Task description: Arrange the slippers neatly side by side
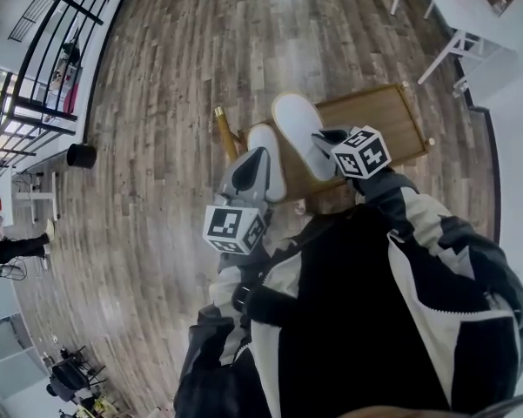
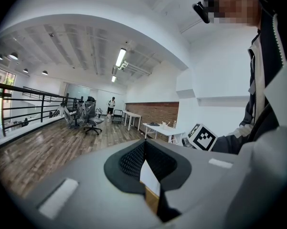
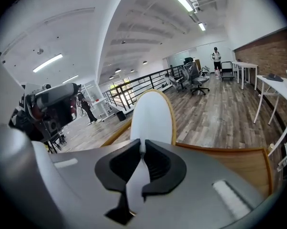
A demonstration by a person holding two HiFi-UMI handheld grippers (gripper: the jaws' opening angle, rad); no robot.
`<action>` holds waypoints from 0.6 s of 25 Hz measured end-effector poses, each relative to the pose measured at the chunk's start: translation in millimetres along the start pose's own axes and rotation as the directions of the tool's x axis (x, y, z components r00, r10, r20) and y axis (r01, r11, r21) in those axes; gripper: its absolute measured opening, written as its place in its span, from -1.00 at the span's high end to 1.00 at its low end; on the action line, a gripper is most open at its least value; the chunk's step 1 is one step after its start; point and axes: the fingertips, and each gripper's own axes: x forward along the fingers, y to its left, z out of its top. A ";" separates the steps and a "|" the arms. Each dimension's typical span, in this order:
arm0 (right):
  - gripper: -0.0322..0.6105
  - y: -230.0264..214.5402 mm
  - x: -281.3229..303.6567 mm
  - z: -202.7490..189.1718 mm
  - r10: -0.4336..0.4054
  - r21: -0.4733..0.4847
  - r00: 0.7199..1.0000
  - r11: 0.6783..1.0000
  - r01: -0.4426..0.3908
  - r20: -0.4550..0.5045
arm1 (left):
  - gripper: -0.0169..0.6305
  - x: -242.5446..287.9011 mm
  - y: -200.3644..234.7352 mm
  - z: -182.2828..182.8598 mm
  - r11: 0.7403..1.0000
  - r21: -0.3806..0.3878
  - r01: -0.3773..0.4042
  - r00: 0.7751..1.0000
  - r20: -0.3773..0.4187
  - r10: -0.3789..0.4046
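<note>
Two white slippers are held up over a low wooden table [image 1: 387, 116]. In the head view my left gripper [image 1: 256, 162] is shut on the edge of the left slipper [image 1: 266, 146], and my right gripper [image 1: 325, 138] is shut on the right slipper [image 1: 298, 129]; the two slippers lie close beside each other. The left gripper view shows the jaws of that gripper [image 2: 144, 148] pinching a thin white slipper edge [image 2: 149, 178]. Seen along the right gripper [image 3: 143, 149], the right slipper [image 3: 153, 114] sticks out past the closed jaws, its sole upward, above the wooden table [image 3: 239, 163].
Wooden floor lies all round. White tables [image 1: 459, 16] stand at the upper right. A black railing [image 1: 48, 64] and a black bin [image 1: 81, 155] are at the left. Office chairs [image 2: 88, 118] and a standing person [image 2: 111, 105] are far off.
</note>
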 end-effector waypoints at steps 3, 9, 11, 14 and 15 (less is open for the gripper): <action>0.82 0.8 9.4 -9.3 0.000 0.029 1.000 1.000 0.000 -0.015 | 0.89 -4.4 1.2 -3.7 1.000 0.000 -0.006 1.000 -0.005 0.006; 0.81 -3.5 44.9 -35.2 -0.020 0.065 0.998 0.998 0.024 -0.068 | 0.89 -13.7 11.3 -12.5 1.000 -0.012 -0.022 1.000 -0.017 0.022; 0.81 -7.3 58.3 -44.3 -0.040 0.078 0.995 0.996 0.047 -0.088 | 0.89 -18.9 15.4 -14.0 0.999 -0.014 -0.029 0.999 -0.021 0.029; 0.81 -14.2 75.1 -57.9 -0.061 0.133 0.991 0.988 0.077 -0.119 | 0.89 -25.8 21.3 -16.4 0.999 -0.018 -0.048 0.999 -0.024 0.048; 0.81 -16.0 80.3 -62.7 -0.062 0.154 0.990 0.985 0.081 -0.129 | 0.89 -27.9 22.4 -17.2 0.998 -0.021 -0.054 0.998 -0.023 0.053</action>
